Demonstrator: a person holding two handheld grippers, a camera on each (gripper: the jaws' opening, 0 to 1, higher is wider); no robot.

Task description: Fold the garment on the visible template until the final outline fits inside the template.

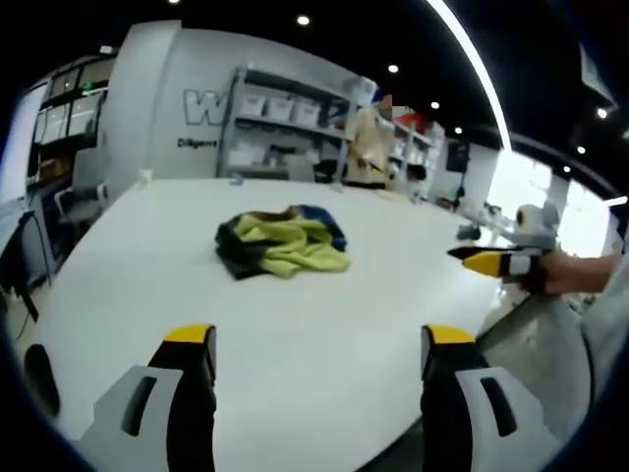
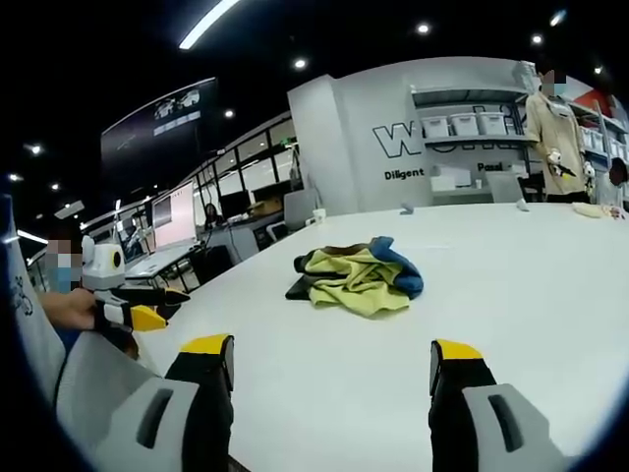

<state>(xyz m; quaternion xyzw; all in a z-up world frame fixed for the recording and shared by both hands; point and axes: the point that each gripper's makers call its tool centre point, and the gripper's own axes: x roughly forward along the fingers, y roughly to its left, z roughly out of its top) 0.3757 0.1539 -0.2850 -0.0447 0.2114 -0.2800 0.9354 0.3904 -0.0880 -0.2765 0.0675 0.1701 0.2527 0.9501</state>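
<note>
Lying crumpled in a loose heap on a wide white table (image 1: 324,364), a garment (image 1: 282,243) of yellow-green, dark and blue cloth is sitting a little above the middle of the left gripper view, well apart from both tools. In that view the left gripper (image 1: 319,339) is rising from the bottom edge with its two yellow-tipped jaws standing wide apart and nothing between them, hovering over bare tabletop. At the right edge of the same view the right gripper (image 1: 494,262) is coming in sideways, held by a person's hand (image 1: 570,273) off the edge of the table; how far it is open cannot be told from there. In the right gripper view the right gripper (image 2: 334,349) is showing its own jaws spread wide and gripping nothing, and the garment (image 2: 359,273) is resting just above the centre of the frame, with the blue part at its upper right. At the left of that view the left gripper (image 2: 147,317) is appearing beside the table's edge, in a hand. Beyond the table, a person in a pale top (image 2: 556,133) is standing at the upper right of the right gripper view, in front of metal shelving (image 2: 462,123) holding white bins, against a grey wall bearing large lettering (image 2: 393,140).
</note>
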